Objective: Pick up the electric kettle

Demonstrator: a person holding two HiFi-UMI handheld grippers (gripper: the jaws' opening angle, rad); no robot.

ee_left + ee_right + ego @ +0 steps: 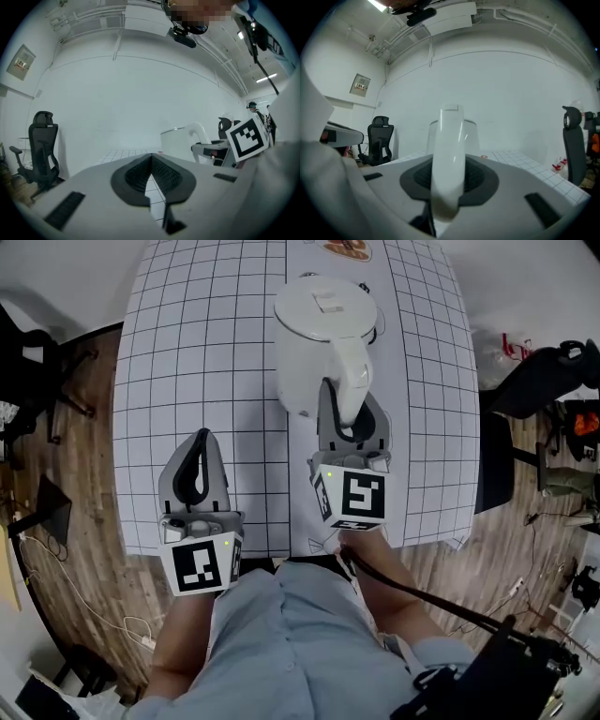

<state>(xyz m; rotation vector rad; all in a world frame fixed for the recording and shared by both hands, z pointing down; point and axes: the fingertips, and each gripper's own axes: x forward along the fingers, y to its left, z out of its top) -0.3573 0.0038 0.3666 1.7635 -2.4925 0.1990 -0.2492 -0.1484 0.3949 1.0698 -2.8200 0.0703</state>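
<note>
Electric kettle [319, 343]: white, upright, lid down, over the gridded table [187, 381]. I cannot tell whether its base is clear of the sheet.

Its handle [349, 381] faces me. My right gripper [349, 423] pinches it, one dark pad on each side, roughly mid-handle. In the right gripper view the handle [449, 159] fills the gap between the jaws.

Left gripper [201, 437]: near side of the kettle and off to its left, well apart from it. Jaws pressed together, nothing between them.

Doing the lift well, as I judge it:
- Raise straight up and keep the kettle level.
- The body hangs on the far side of the grip, so expect it to tip away from me.
- Hold firmly, because the handle is smooth and may slip.
- Bring the left gripper in only if the kettle swings.

Count:
- Kettles: one.
- Grippers: two.
- Tables: one.
- Office chairs beyond the kettle: two in the right gripper view, one to its left [379, 138] and one to its right [574, 140].
</note>
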